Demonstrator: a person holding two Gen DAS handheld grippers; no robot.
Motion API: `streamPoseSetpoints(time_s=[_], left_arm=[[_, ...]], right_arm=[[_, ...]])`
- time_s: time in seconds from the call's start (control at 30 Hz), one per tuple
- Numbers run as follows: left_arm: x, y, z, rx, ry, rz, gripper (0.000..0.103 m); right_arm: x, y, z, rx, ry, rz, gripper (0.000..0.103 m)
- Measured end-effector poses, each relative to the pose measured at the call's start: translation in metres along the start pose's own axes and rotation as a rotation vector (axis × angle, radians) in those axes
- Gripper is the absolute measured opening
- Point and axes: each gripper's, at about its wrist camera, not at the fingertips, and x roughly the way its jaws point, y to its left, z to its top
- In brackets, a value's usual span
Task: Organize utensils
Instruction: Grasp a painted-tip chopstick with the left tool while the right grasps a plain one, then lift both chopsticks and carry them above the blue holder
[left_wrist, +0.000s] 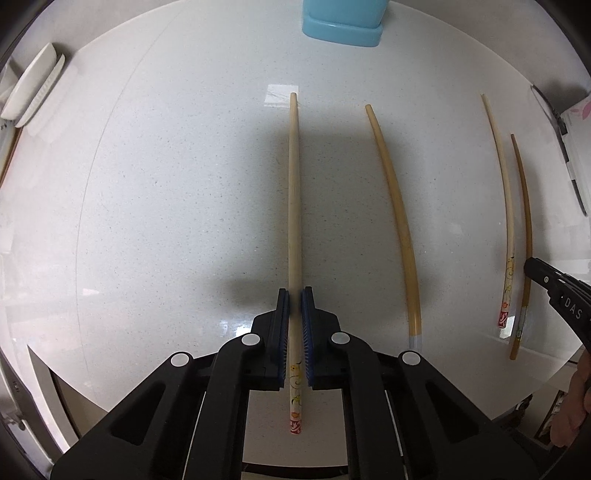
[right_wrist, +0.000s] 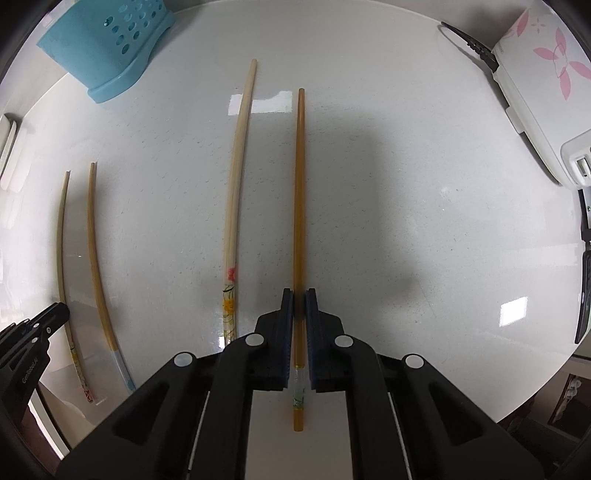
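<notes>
white speckled surface (left_wrist: 166, 203) carries a pale blue perforated utensil holder (right_wrist: 107, 48) at its far edge and four chopsticks lying apart. the left claw (left_wrist: 295, 295) is clenched on a pale wooden chopstick (left_wrist: 293, 192) with a painted end; the right claw (right_wrist: 299, 297) is clenched on an amber chopstick (right_wrist: 299, 192), both sticks flat on the surface.
</notes>
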Motion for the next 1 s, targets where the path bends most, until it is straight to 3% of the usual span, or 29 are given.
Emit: streamPoseSetpoints(time_s=[0.27,0.77,1.0], left_arm=[[-0.012,0.025,-0.008,0.0,-0.038,-0.017,0.006],[-0.063,0.038,-0.012,0.017,-0.2,-0.034,0.006],[-0.099,0.042,0.025,0.026,-0.283,-0.037,0.006]], right_arm=[[-0.011,-0.003,-0.003,0.015,-0.032,0.01,0.006],[-0.06,0.015,-0.004,0.043,-0.193,0.027,0.006],[-0.083,0.02,0.011,0.042,-0.281,0.047,0.006]])
